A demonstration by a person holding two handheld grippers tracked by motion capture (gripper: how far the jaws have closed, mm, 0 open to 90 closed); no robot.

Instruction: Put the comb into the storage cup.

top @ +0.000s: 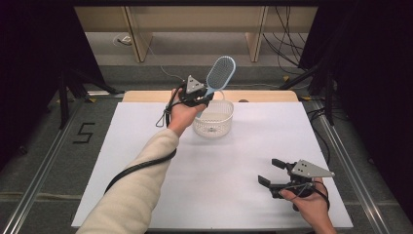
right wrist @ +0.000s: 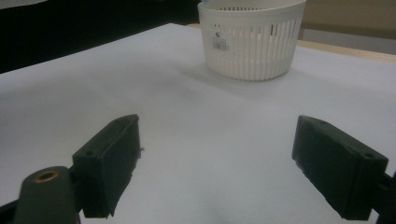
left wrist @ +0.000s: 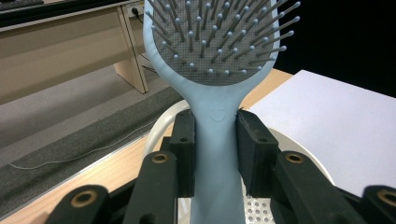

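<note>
A light blue hairbrush [top: 220, 74] [left wrist: 215, 70] with grey bristles is held by its handle in my left gripper [top: 200, 100] [left wrist: 215, 135], which is shut on it. The brush head points up and away, above the far rim of a white slotted basket [top: 213, 118] [right wrist: 250, 39] [left wrist: 163, 121]. The handle's lower end dips toward the basket. My right gripper [top: 270, 171] [right wrist: 217, 161] rests low over the white sheet at the near right, open, with nothing between its pads.
The white sheet [top: 219, 165] covers most of the wooden table [top: 263, 95]. Beyond the table's far edge lie a grey floor, cables [top: 287, 53] and wooden furniture legs [top: 139, 46]. Black stands flank both sides.
</note>
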